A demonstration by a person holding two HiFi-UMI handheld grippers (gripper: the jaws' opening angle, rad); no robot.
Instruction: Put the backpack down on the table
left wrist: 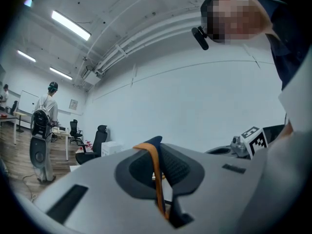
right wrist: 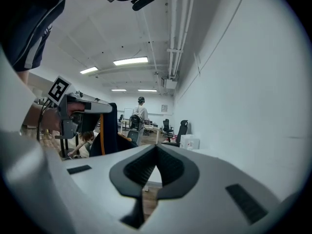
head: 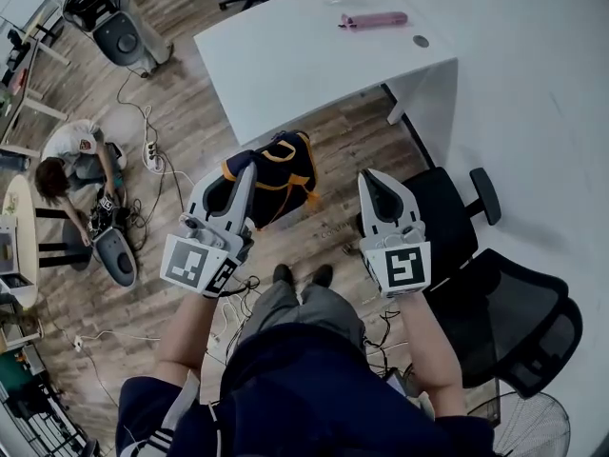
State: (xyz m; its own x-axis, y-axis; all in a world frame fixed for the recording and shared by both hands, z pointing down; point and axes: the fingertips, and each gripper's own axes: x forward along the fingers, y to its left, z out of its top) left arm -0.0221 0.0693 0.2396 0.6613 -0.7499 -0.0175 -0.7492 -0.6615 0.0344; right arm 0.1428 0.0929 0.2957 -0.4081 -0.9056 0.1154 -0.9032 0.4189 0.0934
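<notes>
In front of the white table [head: 304, 55], the backpack [head: 281, 174] hung above the floor [head: 190, 122] by its orange strap [left wrist: 156, 174], pinched tight in the left gripper [head: 249, 171]; the right gripper [head: 367, 177] was closed on nothing; the backpack needed lifting over the edge, then lowering softly.

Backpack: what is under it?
The backpack hangs by its strap from the left gripper over wooden floor; the spot directly beneath is hidden by it.
</notes>
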